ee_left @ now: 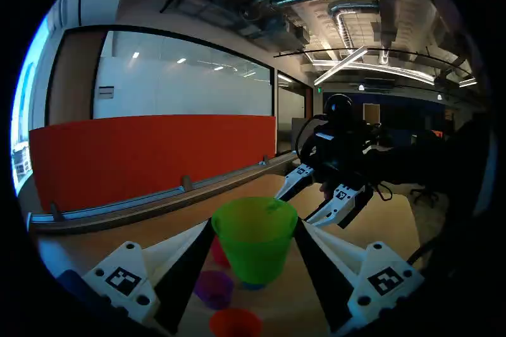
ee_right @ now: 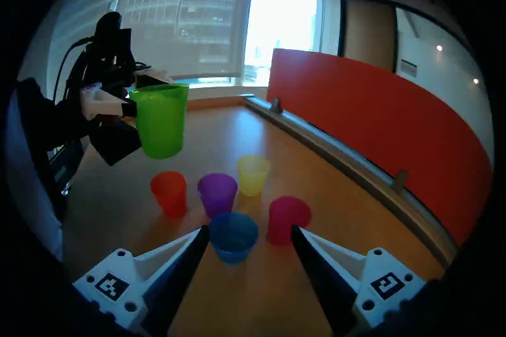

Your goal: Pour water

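**Green cup held up over a cluster of five cups**

A wooden worktop (ee_right: 215, 134) runs the length of the room. A red screen (ee_right: 379, 122) stands along one side of it, and a bright window (ee_right: 278, 27) is at its far end.

The left tongs (ee_left: 253, 226) grip the green cup (ee_left: 255, 245), with one finger pressed to each side of its wall. In the right gripper view the cup hangs clear of the worktop, roughly upright. It is off to the side of the small cups, nearest the orange one. I cannot tell whether it holds water.

The right tongs (ee_right: 250, 229) are spread wide and hold nothing. In the left gripper view they hover beyond the green cup, with a dark sleeve behind them.

Five smaller cups stand upright and close together on the worktop. The orange cup (ee_right: 169, 193) and purple cup (ee_right: 217, 193) are side by side. The yellow cup (ee_right: 253, 174) is just beyond them, and the pink cup (ee_right: 288, 219) is nearer the screen. The blue cup (ee_right: 233, 236) is closest to the right tongs, ahead of the gap between their fingers and touching neither.
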Tool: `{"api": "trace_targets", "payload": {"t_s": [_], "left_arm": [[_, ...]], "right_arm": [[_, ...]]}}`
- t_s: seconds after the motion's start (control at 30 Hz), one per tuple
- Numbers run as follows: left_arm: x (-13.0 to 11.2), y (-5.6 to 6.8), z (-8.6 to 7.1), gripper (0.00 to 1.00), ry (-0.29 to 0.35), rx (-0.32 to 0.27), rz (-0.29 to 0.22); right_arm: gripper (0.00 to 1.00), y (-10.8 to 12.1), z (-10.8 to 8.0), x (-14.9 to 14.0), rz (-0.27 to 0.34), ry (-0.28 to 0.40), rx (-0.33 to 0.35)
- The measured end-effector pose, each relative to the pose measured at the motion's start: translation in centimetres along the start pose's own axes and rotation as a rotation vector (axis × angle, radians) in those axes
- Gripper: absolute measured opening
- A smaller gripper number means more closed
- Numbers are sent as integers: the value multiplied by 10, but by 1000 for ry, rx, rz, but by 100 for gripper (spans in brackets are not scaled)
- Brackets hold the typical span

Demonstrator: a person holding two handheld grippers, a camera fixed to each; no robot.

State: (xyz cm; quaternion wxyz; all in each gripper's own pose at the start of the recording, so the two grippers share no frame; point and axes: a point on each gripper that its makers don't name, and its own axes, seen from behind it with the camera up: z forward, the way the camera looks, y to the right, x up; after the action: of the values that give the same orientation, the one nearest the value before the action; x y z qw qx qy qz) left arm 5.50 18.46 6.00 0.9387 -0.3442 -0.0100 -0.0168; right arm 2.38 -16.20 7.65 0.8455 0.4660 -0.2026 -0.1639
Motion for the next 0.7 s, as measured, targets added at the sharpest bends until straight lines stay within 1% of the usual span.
{"api": "trace_targets", "payload": {"t_s": [0.17,0.37,0.7], "left_arm": [[2,-3,-2,89,8,9,14],[4,-11,-9,89,3,32,29],[4,-31,-28,89,-8,87,51]], "right_arm": [[100,-1,3,-2,5,-2,6],[100,-4,10,-7,6,-15,22],[100,-12,27,-24,0,-51,60]]}}
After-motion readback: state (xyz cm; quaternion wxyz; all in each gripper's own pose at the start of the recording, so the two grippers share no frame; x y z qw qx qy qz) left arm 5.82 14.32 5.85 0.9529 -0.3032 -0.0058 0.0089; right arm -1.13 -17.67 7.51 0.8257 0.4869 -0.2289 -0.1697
